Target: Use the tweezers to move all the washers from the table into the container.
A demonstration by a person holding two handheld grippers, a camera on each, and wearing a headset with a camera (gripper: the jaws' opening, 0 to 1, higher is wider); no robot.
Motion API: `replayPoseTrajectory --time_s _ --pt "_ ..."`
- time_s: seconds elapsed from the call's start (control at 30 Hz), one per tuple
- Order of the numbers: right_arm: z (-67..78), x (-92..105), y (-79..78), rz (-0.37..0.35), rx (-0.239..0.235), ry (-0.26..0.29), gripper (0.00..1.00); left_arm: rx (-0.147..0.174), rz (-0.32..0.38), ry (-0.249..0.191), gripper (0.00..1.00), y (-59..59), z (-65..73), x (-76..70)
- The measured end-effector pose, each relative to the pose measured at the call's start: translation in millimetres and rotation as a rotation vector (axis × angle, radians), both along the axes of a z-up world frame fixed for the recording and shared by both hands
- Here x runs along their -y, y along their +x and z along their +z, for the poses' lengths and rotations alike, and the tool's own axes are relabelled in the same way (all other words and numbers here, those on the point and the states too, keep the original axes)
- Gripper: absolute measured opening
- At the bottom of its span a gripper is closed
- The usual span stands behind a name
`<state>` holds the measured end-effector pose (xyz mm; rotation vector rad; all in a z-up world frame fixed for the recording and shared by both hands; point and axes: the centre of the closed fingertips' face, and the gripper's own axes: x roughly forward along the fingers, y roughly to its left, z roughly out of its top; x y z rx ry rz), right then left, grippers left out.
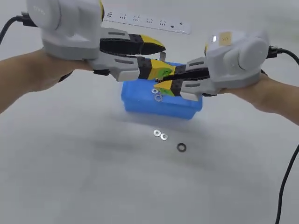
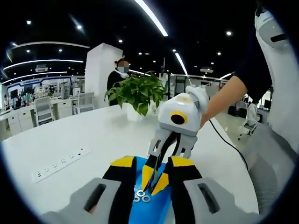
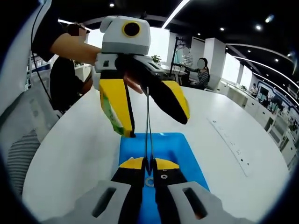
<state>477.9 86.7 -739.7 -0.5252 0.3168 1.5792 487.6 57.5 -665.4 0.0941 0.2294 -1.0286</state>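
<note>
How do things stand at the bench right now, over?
Left gripper open, right gripper shut on tweezers, both over the blue container. Three washers on the table, others inside. Nothing blocking.

Washers [image 1: 157, 94] seemingly in container [image 1: 140, 100]; three loose washers [image 1: 164, 136] on table [image 1: 70, 177] before it

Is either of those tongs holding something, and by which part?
The right tongs are clamped on thin tweezers near one end. The left tongs are open, holding nothing.
</note>
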Motion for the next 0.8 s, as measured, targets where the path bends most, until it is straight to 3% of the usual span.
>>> replayPoseTrajectory --time_s 0.1,0.2,0.3,0.4,0.47,0.5,0.53,0.57,0.6,0.63,0.7,0.8 --pt "-1.8 0.5 0.1 0.005 -0.003 -0.003 0.07 -0.034 -0.031 -0.017 0.23 -8.0 -0.3 0.2" --pt "-1.8 -0.6 -0.3 0.009 -0.008 0.002 0.07 -0.006 -0.064 0.007 0.19 -14.0 0.0 3.7" --pt "-2.2 -1.2 -2.7 0.019 -0.008 -0.001 0.07 0.016 -0.068 0.029 0.12 -12.9 -0.5 3.9" --pt "-1.6 -0.5 -5.3 0.024 -0.010 -0.002 0.07 0.010 -0.051 0.024 0.08 -9.9 1.3 1.2" --pt "0.7 0.5 -5.0 0.023 -0.011 0.005 0.07 0.003 -0.069 0.018 0.08 -14.2 3.6 2.5" --pt "1.2 0.7 -5.5 0.026 -0.010 0.005 0.07 0.028 -0.075 0.038 0.07 -15.2 4.6 2.8" --pt "1.5 0.9 -6.2 0.029 -0.009 0.004 0.08 0.027 -0.082 0.041 0.07 -16.6 4.7 3.6" --pt "1.6 1.0 -6.5 0.032 -0.007 0.003 0.08 0.069 -0.088 0.078 0.07 -15.6 5.0 2.8" --pt "1.6 0.9 -6.5 0.031 -0.007 0.002 0.08 0.084 -0.090 0.085 0.06 -15.9 5.8 3.6" --pt "2.8 0.4 -5.6 0.026 -0.008 0.007 0.08 0.071 -0.093 0.068 0.06 -17.5 6.7 5.1" --pt "3.9 0.4 -4.1 0.022 -0.003 0.005 0.08 0.097 -0.096 0.079 0.06 -17.0 8.0 5.3" --pt "5.9 1.3 -4.1 0.023 0.008 0.002 0.08 0.097 -0.097 0.071 0.05 -13.7 7.8 3.3"
